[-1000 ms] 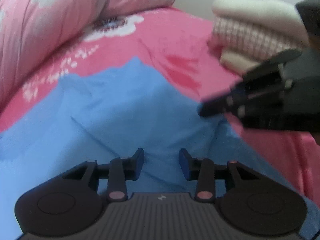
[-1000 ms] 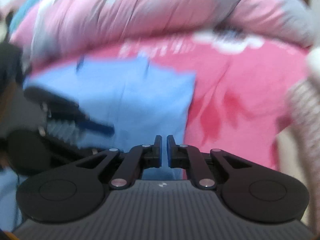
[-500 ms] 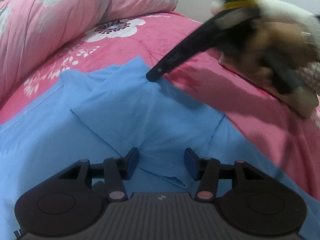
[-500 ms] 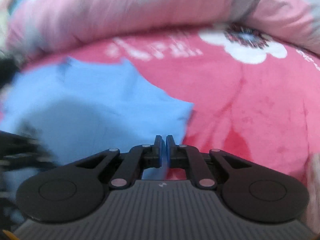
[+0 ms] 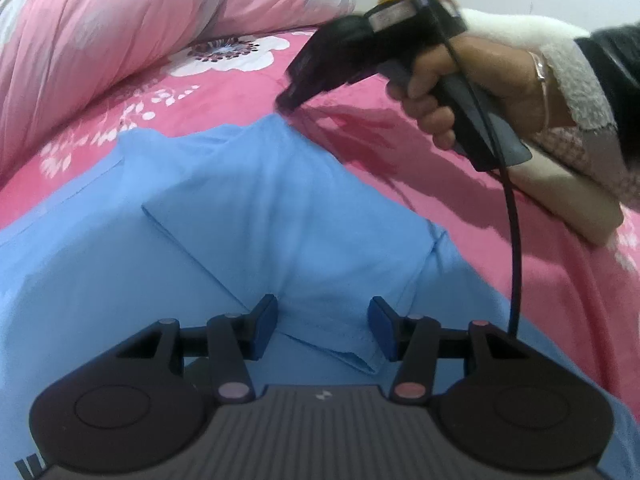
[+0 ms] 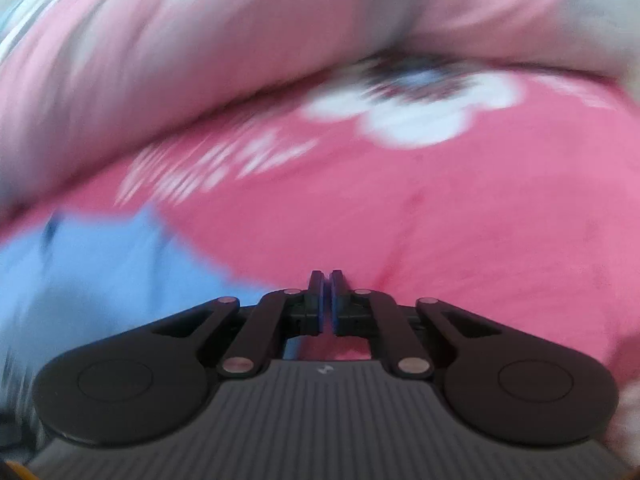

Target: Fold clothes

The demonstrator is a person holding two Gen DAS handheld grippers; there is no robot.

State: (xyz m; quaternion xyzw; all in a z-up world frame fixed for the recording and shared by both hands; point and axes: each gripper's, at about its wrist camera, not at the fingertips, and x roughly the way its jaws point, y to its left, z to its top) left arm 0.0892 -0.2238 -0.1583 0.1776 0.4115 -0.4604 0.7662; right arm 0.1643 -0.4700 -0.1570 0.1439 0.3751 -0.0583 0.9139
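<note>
Blue cloth [image 5: 256, 208] lies spread on the pink flowered bedsheet [image 5: 400, 92], with one part folded over so that a folded corner [image 5: 352, 356] comes between the blue fingers of the left gripper [image 5: 323, 330], whose jaws stand apart and do not press on the fabric. The right gripper [image 5: 286, 102], held in a hand [image 5: 444, 80] with a black cable hanging from it, is pressed together with nothing between the pads, and its tip is just above the far point of the cloth. Behind the cloth a pink quilt [image 5: 100, 40] is rolled up, and the right wrist view is blurred.
</note>
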